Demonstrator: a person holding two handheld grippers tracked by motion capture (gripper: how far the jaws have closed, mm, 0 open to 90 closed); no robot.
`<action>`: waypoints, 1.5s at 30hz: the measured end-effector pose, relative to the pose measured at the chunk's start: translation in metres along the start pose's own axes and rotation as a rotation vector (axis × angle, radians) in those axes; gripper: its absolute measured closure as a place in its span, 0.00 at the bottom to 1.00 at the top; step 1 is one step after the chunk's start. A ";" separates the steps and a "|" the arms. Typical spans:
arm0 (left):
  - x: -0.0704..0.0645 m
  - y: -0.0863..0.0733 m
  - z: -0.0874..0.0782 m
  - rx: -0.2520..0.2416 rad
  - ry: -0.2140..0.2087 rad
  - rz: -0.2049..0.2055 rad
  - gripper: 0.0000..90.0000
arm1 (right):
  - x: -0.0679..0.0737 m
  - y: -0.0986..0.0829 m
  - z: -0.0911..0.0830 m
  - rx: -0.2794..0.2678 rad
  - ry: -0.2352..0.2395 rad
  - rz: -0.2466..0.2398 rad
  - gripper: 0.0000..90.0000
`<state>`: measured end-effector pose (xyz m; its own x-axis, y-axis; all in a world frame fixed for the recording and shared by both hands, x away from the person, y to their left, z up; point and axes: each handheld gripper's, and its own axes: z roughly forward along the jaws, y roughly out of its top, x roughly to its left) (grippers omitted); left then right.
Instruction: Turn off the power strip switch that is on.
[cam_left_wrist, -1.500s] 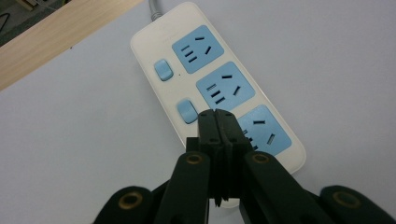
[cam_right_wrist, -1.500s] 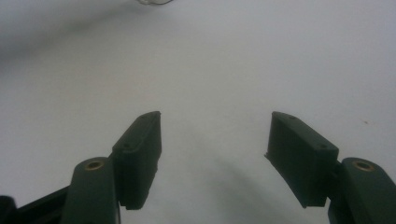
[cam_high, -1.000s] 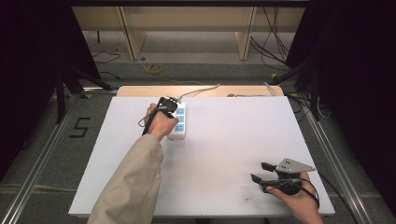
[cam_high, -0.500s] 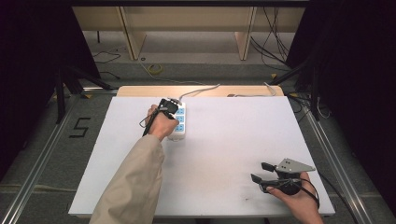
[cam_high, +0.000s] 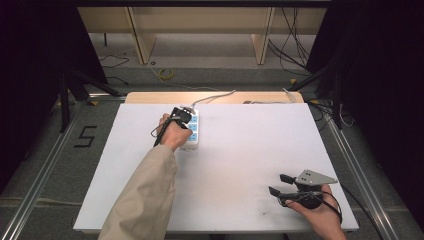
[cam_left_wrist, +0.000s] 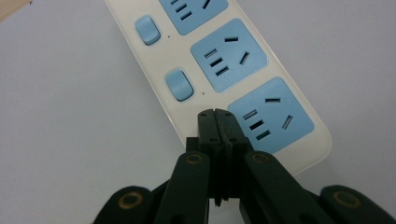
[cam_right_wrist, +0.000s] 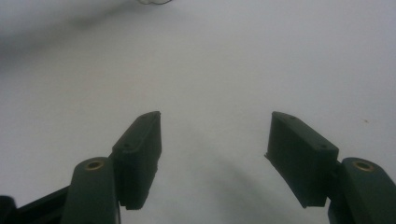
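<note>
The power strip (cam_high: 193, 131) lies flat near the far left part of the white worktop (cam_high: 250, 150), its cable running off over the back edge. It is cream with three blue sockets and small blue switches (cam_left_wrist: 179, 84) beside them. The left hand-held gripper (cam_left_wrist: 217, 115) is right over it, jaws pressed together with nothing between them, the tips pointing down at the strip's near end, beside the nearest socket (cam_left_wrist: 271, 114); whether they touch the casing I cannot tell. The right hand-held gripper (cam_high: 281, 184) sits well apart at the near right corner, held low over bare worktop, its jaws spread wide and holding nothing.
</note>
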<state>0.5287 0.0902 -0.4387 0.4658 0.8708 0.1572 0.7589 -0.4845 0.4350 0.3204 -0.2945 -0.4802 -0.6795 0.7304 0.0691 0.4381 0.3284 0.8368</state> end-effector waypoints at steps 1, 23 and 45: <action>0.000 0.000 0.000 -0.003 0.000 -0.007 1.00 | 0.000 0.000 0.000 0.001 -0.001 0.000 0.40; -0.001 0.002 0.001 0.020 0.020 -0.026 1.00 | 0.000 0.000 0.000 0.001 -0.001 -0.003 0.40; -0.006 0.004 0.001 0.052 0.058 0.025 1.00 | 0.001 0.000 0.000 0.005 0.000 0.000 0.40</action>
<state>0.5295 0.0830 -0.4384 0.4591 0.8610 0.2188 0.7709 -0.5085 0.3835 0.3198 -0.2939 -0.4805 -0.6796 0.7303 0.0696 0.4413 0.3312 0.8340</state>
